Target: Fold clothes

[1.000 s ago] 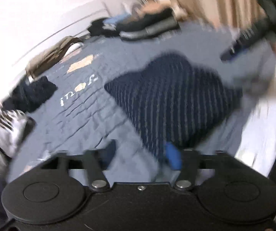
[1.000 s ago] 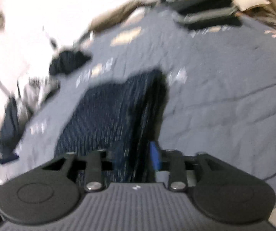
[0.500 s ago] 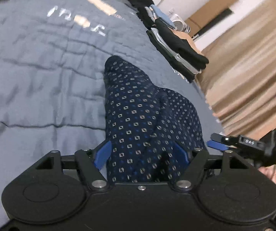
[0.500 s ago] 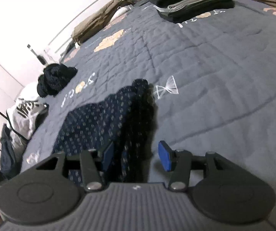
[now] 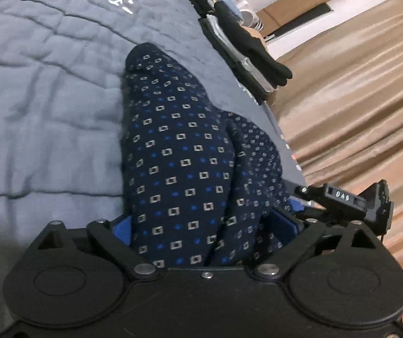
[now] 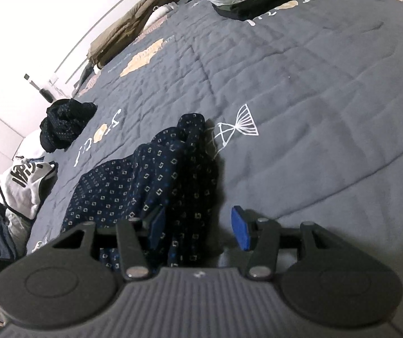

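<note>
Now the left tool (image 5: 207,225) has just been spreading its jaws, and the navy patterned garment (image 5: 179,152) lies slack between them on the bed (image 5: 46,107), released rather than pinched. The right tool (image 6: 198,225) stands half open too, the garment's edge against its left pad only, nothing clamped. Compared with a second ago, the cloth is down and narrower: this fold looks laid.

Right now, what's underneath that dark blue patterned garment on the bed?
The patterned garment lies directly on the grey quilt, which shows all around it. Whatever sits beneath its folds is covered and cannot be seen.
</note>
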The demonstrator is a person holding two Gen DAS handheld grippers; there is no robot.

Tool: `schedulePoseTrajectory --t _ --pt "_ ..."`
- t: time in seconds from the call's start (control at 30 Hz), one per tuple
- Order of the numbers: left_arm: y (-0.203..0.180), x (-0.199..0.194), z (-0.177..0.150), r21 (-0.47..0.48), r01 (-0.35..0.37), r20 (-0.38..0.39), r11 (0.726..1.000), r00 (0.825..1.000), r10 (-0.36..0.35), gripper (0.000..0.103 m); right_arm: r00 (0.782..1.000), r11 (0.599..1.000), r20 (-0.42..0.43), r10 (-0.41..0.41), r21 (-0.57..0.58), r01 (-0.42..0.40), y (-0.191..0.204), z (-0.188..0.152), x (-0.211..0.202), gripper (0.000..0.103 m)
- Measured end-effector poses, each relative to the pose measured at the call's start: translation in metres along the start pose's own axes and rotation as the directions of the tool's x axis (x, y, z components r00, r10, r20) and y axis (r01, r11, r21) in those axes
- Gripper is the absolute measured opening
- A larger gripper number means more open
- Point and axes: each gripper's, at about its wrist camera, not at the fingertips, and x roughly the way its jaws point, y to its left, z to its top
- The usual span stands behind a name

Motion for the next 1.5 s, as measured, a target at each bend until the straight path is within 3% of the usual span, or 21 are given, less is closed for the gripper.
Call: schedulePoseTrajectory --t 0.07,0.1,0.17,0.23,0.3,0.33,0.43,0.6,0.77,0.87,0.9,0.97,1.03,1.13,1.23,1.27,1.37,1.5 --pt "-0.010 -0.004 -0.001 0.040 0.019 0.015 0.999 1.000 -0.020 0.071 1.000 1.000 0.003 -0.001 0.006 0.001 0.000 0.000 -0.001 0.051" --pt "-0.015 -0.006 0.000 0.067 0.026 0.016 0.997 1.000 -0.027 0.069 1.000 1.000 0.004 -0.001 0.009 0.001 0.000 0.000 -0.002 0.051" --pt "-0.014 -0.005 0.002 0.055 0.010 0.015 0.998 1.000 -0.011 0.069 1.000 1.000 0.007 0.000 0.012 0.000 0.000 -0.001 -0.004 0.051" --pt "-0.008 0.000 0.002 0.022 -0.008 0.012 1.000 1.000 0.007 0.078 1.000 1.000 0.002 0.005 0.005 -0.005 0.001 -0.002 -0.003 0.051" --pt "0.001 0.009 -0.002 -0.032 -0.023 0.005 0.999 1.000 0.023 0.080 1.000 1.000 -0.002 0.009 -0.002 -0.009 0.003 -0.004 -0.003 0.051" --pt "-0.001 0.011 -0.004 -0.022 -0.025 0.020 0.999 0.999 0.025 0.076 1.000 1.000 -0.005 0.008 -0.007 -0.008 0.004 -0.005 -0.003 0.051" --pt "-0.023 0.009 -0.009 0.089 -0.041 0.048 0.995 0.998 0.037 0.038 1.000 1.000 -0.014 0.005 -0.027 -0.006 0.004 -0.006 -0.002 0.051" --pt "-0.044 -0.028 -0.017 0.134 -0.048 0.093 0.990 0.995 0.036 0.027 0.998 0.998 -0.046 0.043 -0.032 -0.045 0.008 -0.010 0.004 0.051" --pt "-0.064 -0.084 -0.032 0.156 -0.084 0.131 0.984 0.989 0.064 0.026 0.981 0.982 -0.108 0.158 -0.090 -0.168 0.040 -0.024 0.012 0.051" --pt "-0.057 -0.121 -0.043 0.110 -0.145 0.158 0.983 0.979 0.127 0.027 0.962 0.960 -0.149 0.229 -0.131 -0.249 0.068 -0.038 0.018 0.051" --pt "-0.050 -0.126 -0.045 0.076 -0.181 0.135 0.981 0.976 0.170 0.029 0.960 0.956 -0.171 0.223 -0.154 -0.250 0.077 -0.043 0.022 0.051" --pt "-0.029 -0.129 -0.051 -0.005 -0.273 0.054 0.962 0.961 0.272 0.044 0.954 0.947 -0.214 0.208 -0.199 -0.251 0.096 -0.053 0.030 0.051" --pt "-0.016 -0.130 -0.057 -0.025 -0.330 0.015 0.944 0.944 0.331 0.049 0.956 0.948 -0.236 0.177 -0.219 -0.229 0.105 -0.059 0.036 0.051" --pt "-0.025 -0.149 -0.058 0.038 -0.364 0.074 0.931 0.930 0.361 0.056 0.965 0.951 -0.192 0.178 -0.218 -0.219 0.111 -0.052 0.026 0.051" --pt "-0.038 -0.179 -0.053 0.091 -0.412 0.194 0.907 0.901 0.389 0.078 0.972 0.955 -0.133 0.192 -0.201 -0.216 0.113 -0.043 0.014 0.051" --pt "-0.042 -0.186 -0.048 0.104 -0.432 0.236 0.896 0.886 0.399 0.079 0.973 0.957 -0.107 0.203 -0.187 -0.220 0.113 -0.038 0.010 0.051" --pt "-0.051 -0.180 -0.020 0.136 -0.459 0.279 0.878 0.868 0.410 0.079 0.972 0.961 -0.068 0.225 -0.146 -0.233 0.113 -0.031 0.013 0.051" --pt "-0.050 -0.148 0.013 0.167 -0.540 0.316 0.825 0.822 0.474 0.079 0.970 0.962 -0.086 0.228 -0.136 -0.238 0.123 -0.036 0.032 0.051"
